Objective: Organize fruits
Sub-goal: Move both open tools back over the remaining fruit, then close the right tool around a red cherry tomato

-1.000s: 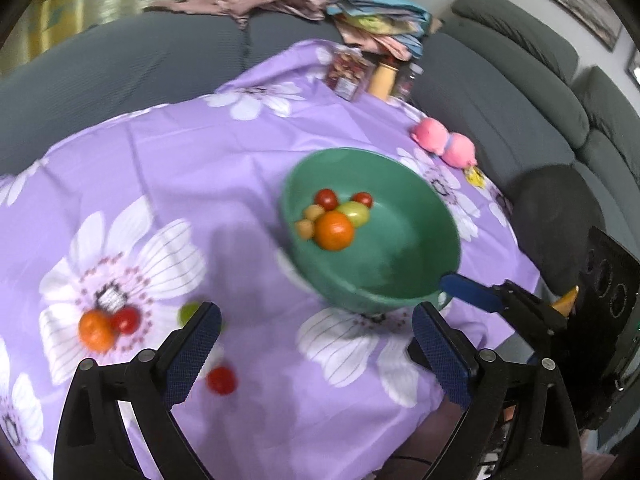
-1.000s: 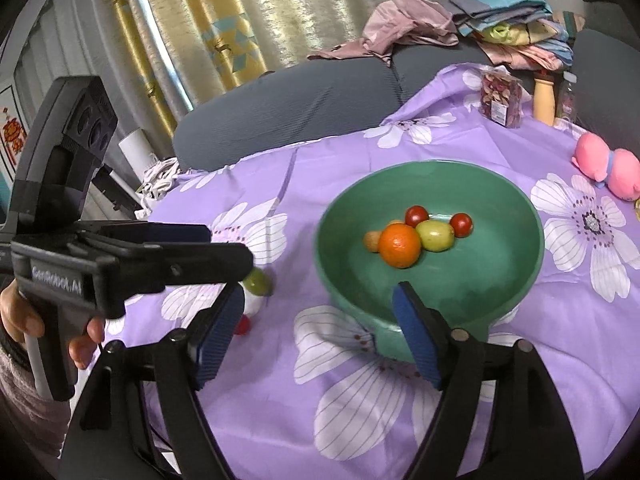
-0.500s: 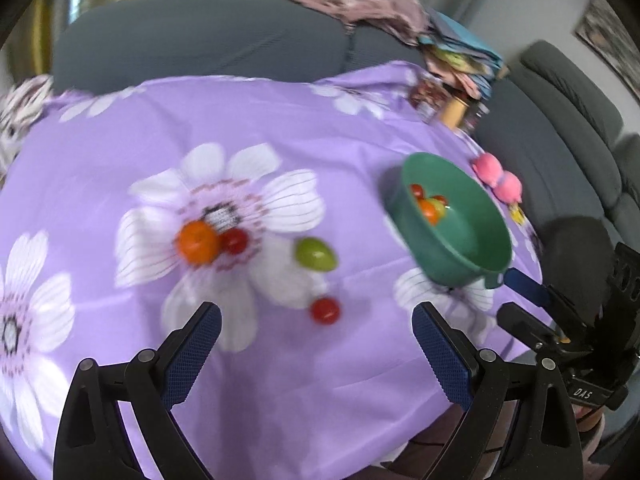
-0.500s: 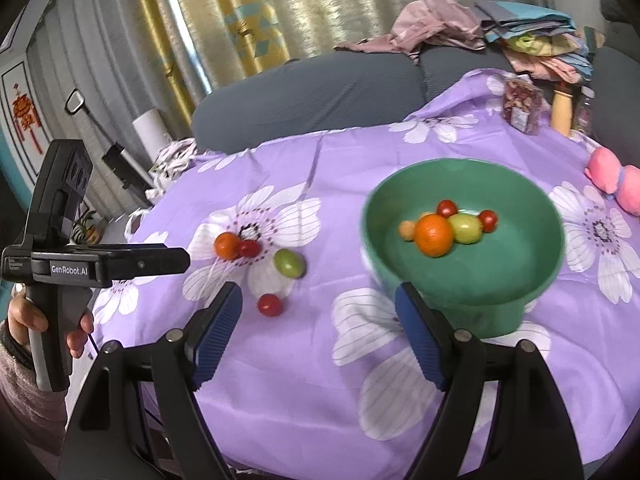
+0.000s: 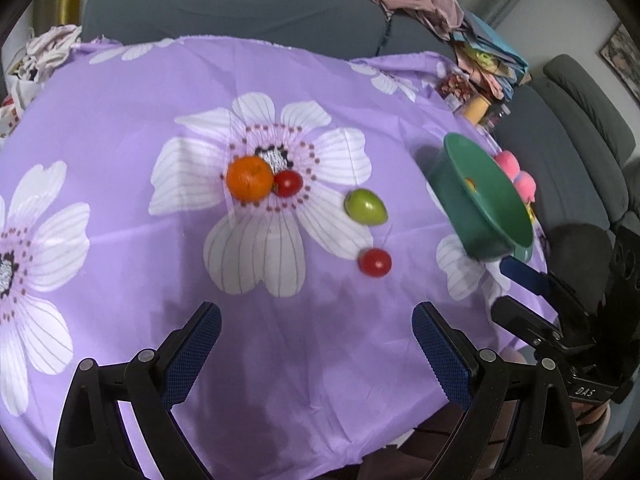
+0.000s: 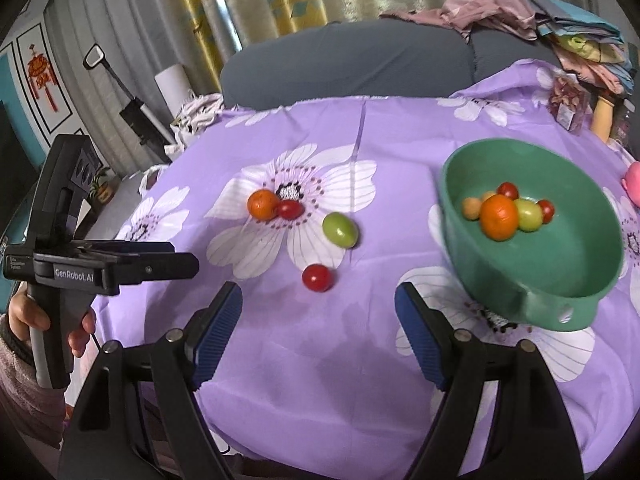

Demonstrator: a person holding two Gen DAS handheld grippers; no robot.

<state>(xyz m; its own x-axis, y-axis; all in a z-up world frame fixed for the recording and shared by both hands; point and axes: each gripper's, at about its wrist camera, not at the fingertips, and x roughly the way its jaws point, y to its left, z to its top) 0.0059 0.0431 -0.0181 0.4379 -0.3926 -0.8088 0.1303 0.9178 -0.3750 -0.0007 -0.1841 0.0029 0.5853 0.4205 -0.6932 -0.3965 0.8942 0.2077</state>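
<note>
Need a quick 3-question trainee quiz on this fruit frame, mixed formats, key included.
1. How many fruits lie loose on the purple cloth?
2. True or false: the left gripper holds a tomato.
3. What touches the loose orange? A) green fruit B) red tomato C) green bowl

Key:
1. Four: the orange, two red tomatoes and a green fruit.
2. False; it is open and empty.
3. B

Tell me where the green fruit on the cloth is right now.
The green fruit lies loose on the purple cloth, left of the green bowl in the right wrist view, between the orange with its touching tomato and the lone red tomato.
</note>
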